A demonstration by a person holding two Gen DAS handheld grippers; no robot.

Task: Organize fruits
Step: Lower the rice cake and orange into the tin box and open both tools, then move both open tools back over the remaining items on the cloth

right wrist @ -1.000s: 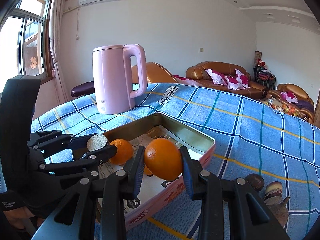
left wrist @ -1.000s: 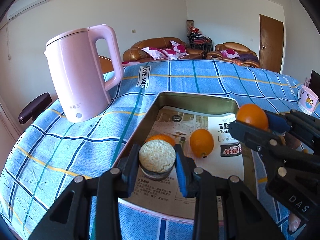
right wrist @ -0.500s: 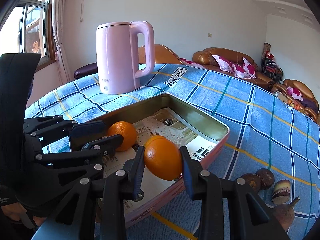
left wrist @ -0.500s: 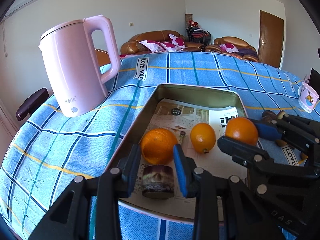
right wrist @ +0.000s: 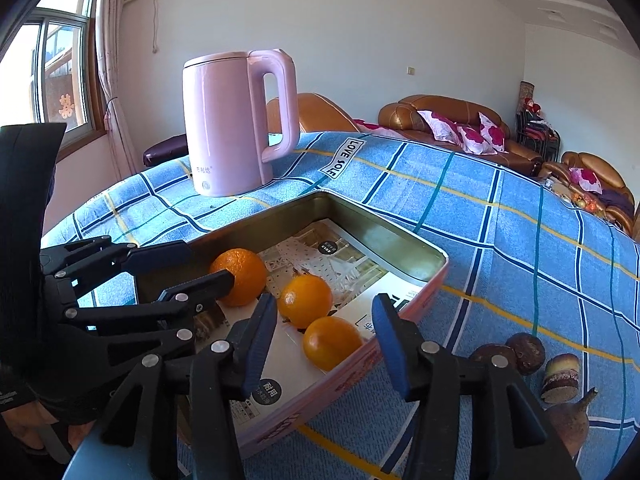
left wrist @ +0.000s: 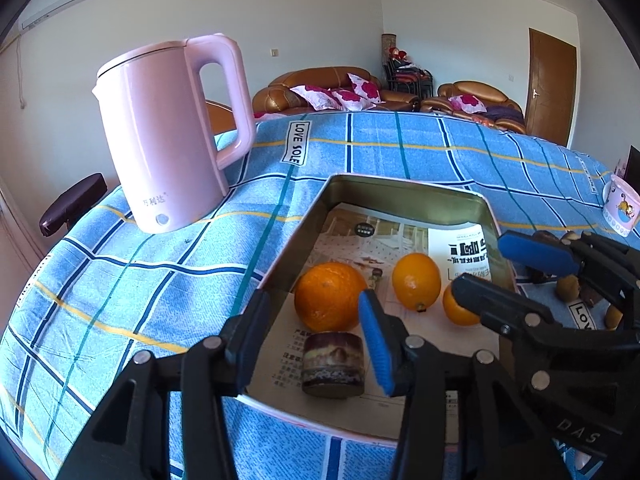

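Oranges: three sit loose in the tin, all on the paper lining, the big one (left wrist: 329, 295) by the left wall, the oval one (left wrist: 416, 281) beside it, the third (right wrist: 331, 343) nearest the right rim.
Left gripper (left wrist: 314, 350): fingers spread wide, gripping nothing, hovering over the near end of the tin.
Right gripper (right wrist: 326, 348): also spread, empty, the third orange sitting low between its blue pads.
Hidden: the left wrist view shows the third orange half covered by the right gripper's lower finger; the right wrist view hides the stub behind the left gripper.
Stub (left wrist: 333, 364): short brown cylinder, standing on end just in front of the big orange; what it is, hard to say.
Oval orange axis: long axis runs toward the camera, stem end facing near.
Tin (left wrist: 404, 196): open, rectangular, long side running away across the blue checked cloth (left wrist: 160, 264).
Kettle (left wrist: 168, 136): pink, upright, left of the tin.
Outside the tin: brown roots and another stub (right wrist: 560, 376) lie on the cloth to the right.
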